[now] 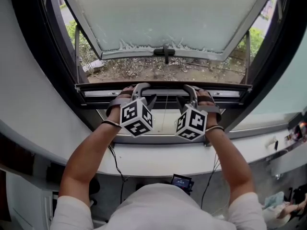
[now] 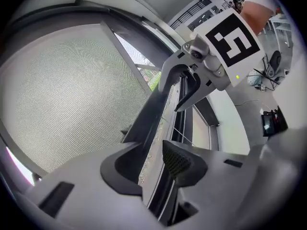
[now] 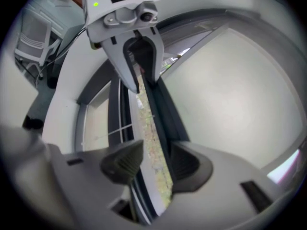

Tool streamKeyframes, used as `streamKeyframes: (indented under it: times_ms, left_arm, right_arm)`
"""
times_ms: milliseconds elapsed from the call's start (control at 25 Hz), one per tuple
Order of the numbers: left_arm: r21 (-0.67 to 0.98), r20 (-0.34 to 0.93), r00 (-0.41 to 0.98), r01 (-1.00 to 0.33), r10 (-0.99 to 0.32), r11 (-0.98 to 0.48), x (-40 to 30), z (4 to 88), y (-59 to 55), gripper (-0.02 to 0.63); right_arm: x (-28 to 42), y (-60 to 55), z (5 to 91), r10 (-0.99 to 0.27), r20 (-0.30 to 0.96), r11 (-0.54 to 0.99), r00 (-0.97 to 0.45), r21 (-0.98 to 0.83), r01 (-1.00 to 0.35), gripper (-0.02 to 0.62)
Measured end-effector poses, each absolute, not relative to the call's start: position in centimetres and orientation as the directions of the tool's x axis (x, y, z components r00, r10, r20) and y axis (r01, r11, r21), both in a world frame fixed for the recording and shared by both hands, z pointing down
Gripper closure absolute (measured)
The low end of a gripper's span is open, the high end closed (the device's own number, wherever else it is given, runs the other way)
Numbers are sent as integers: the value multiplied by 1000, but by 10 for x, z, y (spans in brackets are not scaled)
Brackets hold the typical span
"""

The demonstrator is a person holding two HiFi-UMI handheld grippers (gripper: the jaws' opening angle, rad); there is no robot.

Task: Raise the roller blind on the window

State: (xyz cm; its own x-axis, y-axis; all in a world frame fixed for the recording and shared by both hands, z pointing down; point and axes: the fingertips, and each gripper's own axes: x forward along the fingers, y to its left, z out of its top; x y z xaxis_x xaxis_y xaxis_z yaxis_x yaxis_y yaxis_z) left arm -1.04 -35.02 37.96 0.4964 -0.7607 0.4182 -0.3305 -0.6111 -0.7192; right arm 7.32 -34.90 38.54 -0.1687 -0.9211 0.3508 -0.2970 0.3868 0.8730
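A dark bar [image 1: 165, 91] runs across the window opening at sill height; I cannot tell whether it is the blind's bottom rail or part of the frame. My left gripper [image 1: 139, 87] and right gripper [image 1: 189, 89] sit side by side on it, each held by a hand. In the left gripper view the bar [image 2: 148, 114] runs between the wide-open jaws of the left gripper [image 2: 148, 164], with daylight beside the right pad; the right gripper [image 2: 184, 87] straddles it farther along. In the right gripper view, the right gripper [image 3: 153, 164] stands open around the bar [image 3: 163, 109].
A frosted window sash [image 1: 163, 18] with a dark handle [image 1: 165, 52] is tilted outward above the bar, with bare ground and shrubs outside. A white curved sill [image 1: 158, 157] lies below the grippers. Cables hang under it, and a small lit device [image 1: 182, 181] sits near my chest.
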Motion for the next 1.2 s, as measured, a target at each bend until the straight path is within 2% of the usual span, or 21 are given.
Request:
streamKeyframes:
  times_ms: [400,800,1200]
  left_arm:
    - [-739,385,503,-334,-774,-585,-11,339,-353,472]
    - [-738,386,516,-324,-764,-592,-13,317,-354,472]
    - [-750,332,549,-338,-767,-568,-12,256,-356,476]
  right_arm:
    - [72,-352,342,-955,232,284,-185,894,-345,423]
    - [64,-336,319,-961,167,247,-221,881,-404,423]
    - [76,-311,331,-962,148,252,-230,808,-532,425]
